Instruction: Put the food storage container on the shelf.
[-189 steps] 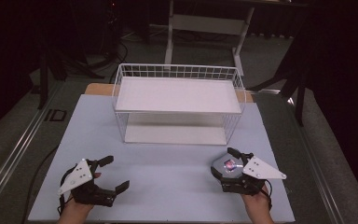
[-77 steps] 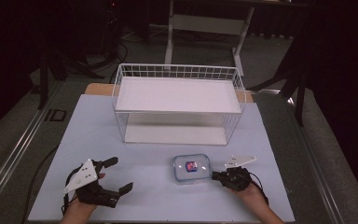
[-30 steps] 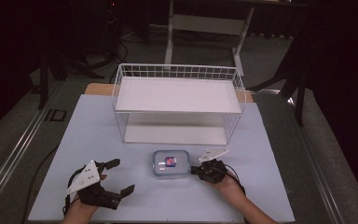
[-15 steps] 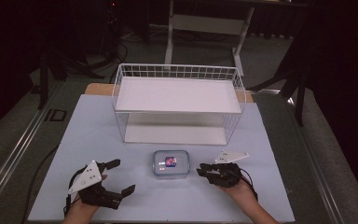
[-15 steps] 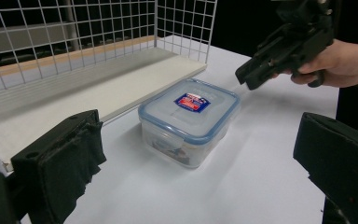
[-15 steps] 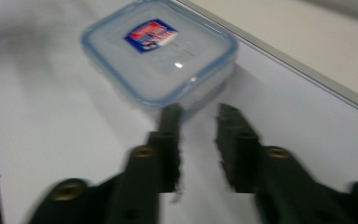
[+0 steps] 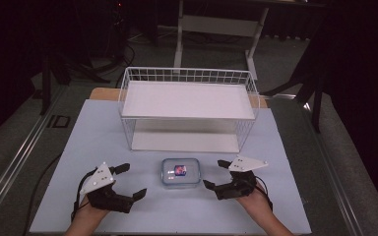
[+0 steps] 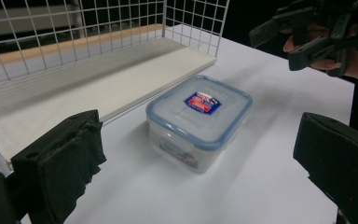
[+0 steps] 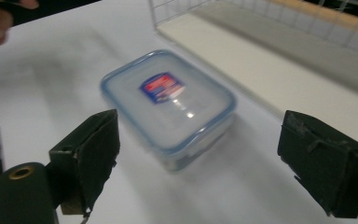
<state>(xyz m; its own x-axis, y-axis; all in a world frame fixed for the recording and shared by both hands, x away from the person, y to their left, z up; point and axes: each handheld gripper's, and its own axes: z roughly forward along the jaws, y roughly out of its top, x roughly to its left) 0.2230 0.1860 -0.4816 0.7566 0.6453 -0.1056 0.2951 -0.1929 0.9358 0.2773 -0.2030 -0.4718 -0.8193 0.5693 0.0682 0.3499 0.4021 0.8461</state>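
A clear plastic food box with a blue-rimmed lid and a red-and-blue label stands on the table, just in front of the wire rack. My left gripper rests to its left, open and holding nothing. To the box's right is my right gripper, also open and a short gap away from it. In the left gripper view the box lies ahead between the black pads, with the other gripper beyond it. In the right gripper view the box sits slightly blurred between wide-apart jaws.
A white wire rack with an upper shelf board and a lower board stands behind the box. The pale table top spreads out on both sides. Dark floor, cables and a stand's legs lie beyond the table.
The right gripper set the box down, slid it left to the centre, let go and drew back to the right. The left gripper hardly moved.
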